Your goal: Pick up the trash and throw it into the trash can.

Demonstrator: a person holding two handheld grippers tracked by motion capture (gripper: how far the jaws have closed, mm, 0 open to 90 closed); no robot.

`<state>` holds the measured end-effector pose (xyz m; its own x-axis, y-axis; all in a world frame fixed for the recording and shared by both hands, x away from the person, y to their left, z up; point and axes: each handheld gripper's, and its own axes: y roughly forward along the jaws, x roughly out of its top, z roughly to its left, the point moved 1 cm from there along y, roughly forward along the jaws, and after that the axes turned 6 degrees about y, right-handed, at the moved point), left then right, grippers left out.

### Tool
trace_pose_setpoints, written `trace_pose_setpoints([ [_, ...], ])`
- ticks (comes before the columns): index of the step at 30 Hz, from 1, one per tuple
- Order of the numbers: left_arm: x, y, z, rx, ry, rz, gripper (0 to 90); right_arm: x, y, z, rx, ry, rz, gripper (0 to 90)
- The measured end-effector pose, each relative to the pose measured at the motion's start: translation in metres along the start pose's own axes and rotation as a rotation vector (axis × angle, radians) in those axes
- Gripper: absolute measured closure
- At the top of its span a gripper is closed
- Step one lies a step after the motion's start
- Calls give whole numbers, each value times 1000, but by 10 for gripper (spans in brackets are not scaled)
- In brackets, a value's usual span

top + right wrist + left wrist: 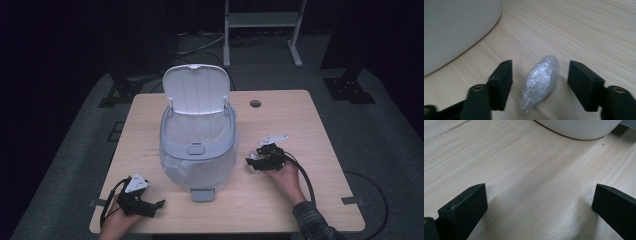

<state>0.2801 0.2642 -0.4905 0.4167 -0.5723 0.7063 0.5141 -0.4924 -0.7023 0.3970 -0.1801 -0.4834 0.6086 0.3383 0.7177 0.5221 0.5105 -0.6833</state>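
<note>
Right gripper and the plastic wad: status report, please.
Right gripper open, jaws astride crumpled plastic wad on the table, pads not touching. Left gripper open, nothing between. Bin lid up, liner in; nothing blocking.

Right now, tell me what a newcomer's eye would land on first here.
The white bin at the table's middle, its lid flipped up and a bag lining it. Then the crumpled wad of clear wrap lying on the wood between the open jaws of the right hand-held gripper, beside the bin.
</note>
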Motion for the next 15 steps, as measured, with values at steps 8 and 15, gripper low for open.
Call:
trace_pose_setpoints([
  [8,0,0,0,-1,2,0,0,-2,-2,-2,21,-14,11,570],
  [15,0,0,0,-3,3,0,0,-2,-3,-2,26,-38,24,633],
])
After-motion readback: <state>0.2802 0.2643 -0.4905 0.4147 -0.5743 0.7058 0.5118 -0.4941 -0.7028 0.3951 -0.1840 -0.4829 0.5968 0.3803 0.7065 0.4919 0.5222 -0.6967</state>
